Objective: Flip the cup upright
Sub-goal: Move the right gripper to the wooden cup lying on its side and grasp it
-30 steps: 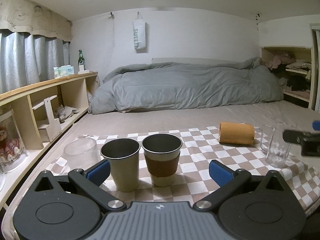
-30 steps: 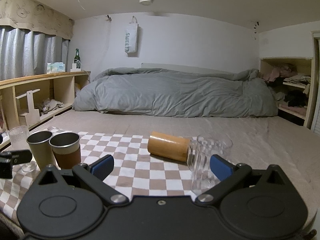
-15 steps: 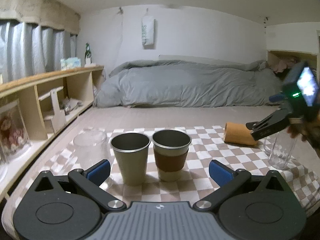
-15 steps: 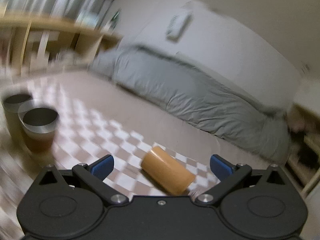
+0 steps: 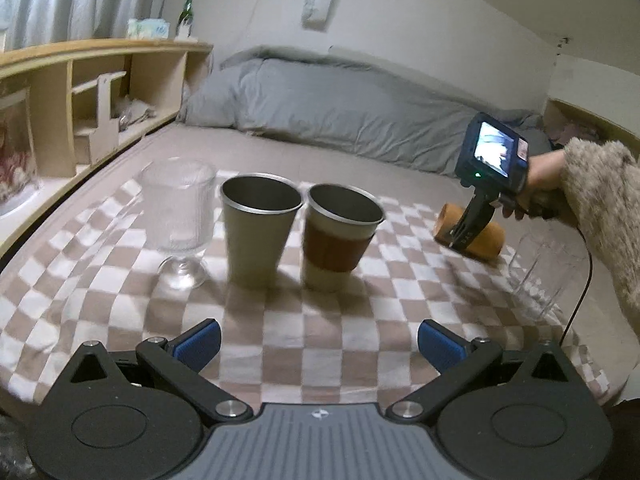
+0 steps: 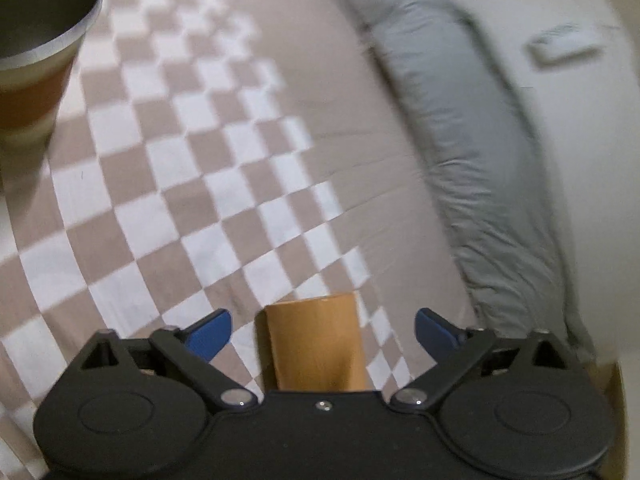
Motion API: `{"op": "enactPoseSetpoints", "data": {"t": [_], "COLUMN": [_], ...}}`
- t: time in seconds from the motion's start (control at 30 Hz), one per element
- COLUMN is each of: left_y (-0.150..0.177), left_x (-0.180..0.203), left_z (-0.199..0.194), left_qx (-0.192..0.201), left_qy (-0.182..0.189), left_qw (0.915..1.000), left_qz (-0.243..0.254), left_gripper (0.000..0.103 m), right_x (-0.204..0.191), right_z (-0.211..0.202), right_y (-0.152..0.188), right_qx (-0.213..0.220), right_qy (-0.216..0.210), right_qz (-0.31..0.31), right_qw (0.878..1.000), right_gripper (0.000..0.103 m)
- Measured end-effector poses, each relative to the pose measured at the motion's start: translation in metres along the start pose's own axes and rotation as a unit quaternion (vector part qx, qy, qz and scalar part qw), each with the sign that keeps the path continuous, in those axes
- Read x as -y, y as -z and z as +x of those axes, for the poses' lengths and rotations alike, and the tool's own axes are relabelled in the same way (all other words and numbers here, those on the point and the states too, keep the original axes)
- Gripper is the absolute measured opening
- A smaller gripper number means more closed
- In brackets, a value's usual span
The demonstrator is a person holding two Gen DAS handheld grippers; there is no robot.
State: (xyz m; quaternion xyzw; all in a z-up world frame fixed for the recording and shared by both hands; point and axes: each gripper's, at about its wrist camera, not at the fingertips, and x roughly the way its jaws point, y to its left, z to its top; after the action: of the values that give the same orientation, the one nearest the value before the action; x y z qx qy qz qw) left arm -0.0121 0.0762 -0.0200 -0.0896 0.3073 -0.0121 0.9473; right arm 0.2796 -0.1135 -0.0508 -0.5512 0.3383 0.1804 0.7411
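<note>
An orange-brown cup point(image 5: 480, 240) lies on its side on the checkered cloth point(image 5: 320, 320) at the right. In the right wrist view the cup point(image 6: 316, 344) lies between the blue fingertips of my right gripper point(image 6: 322, 330), which is open and tilted down over it, not touching. The right gripper point(image 5: 464, 228) also shows in the left wrist view, just over the cup. My left gripper point(image 5: 320, 340) is open and empty, low over the cloth's front edge.
A footed ribbed glass point(image 5: 178, 216), a grey metal cup point(image 5: 258, 232) and a metal cup with a brown sleeve point(image 5: 338, 236) stand upright on the cloth. A clear glass point(image 5: 540, 276) stands at the right. A grey duvet point(image 5: 360, 108) lies behind; wooden shelves point(image 5: 80, 92) stand at the left.
My right gripper has swung up, forward and down over the lying cup, which now sits between its open fingers. My left gripper has risen and tilted down a little.
</note>
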Motion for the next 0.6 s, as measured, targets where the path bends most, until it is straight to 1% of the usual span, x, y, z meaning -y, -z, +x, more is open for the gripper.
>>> {"op": "enactPoseSetpoints", "data": {"t": [0.1,0.2,0.23,0.33,0.4,0.5,0.6], "left_y": [0.001,0.001,0.002,0.001,0.001,0.0,0.0], "left_x": [-0.008,-0.014,-0.015,-0.019,-0.018,-0.016,-0.014], "left_z": [-0.002,-0.003,-0.004,-0.006,-0.006,-0.007,-0.006], "left_qx": [-0.002,-0.004,-0.004,-0.002,-0.001,0.0,0.002], "left_qy": [-0.011,-0.019,-0.021,-0.022,-0.021,-0.017,-0.012], "left_qw": [0.9999,0.9997,0.9997,0.9996,0.9996,0.9997,0.9998], "left_qz": [-0.005,-0.011,-0.012,-0.018,-0.018,-0.019,-0.019], "left_gripper": [0.103,0.103,0.103,0.103,0.103,0.103,0.103], "right_x": [-0.001,-0.003,-0.003,-0.003,-0.008,-0.021,-0.04], "right_z": [0.027,0.044,0.048,0.058,0.052,0.033,0.005], "right_y": [-0.009,-0.01,-0.007,-0.002,0.0,0.008,0.014], "right_qx": [-0.043,-0.073,-0.077,-0.084,-0.067,-0.013,0.036], "right_qy": [-0.011,-0.022,-0.023,-0.025,-0.019,-0.02,-0.027], "right_qz": [-0.039,-0.061,-0.066,-0.076,-0.079,-0.113,-0.142], "right_qw": [0.998,0.995,0.995,0.993,0.994,0.993,0.989], "right_gripper": [0.096,0.094,0.092,0.072,0.072,0.072,0.072]}}
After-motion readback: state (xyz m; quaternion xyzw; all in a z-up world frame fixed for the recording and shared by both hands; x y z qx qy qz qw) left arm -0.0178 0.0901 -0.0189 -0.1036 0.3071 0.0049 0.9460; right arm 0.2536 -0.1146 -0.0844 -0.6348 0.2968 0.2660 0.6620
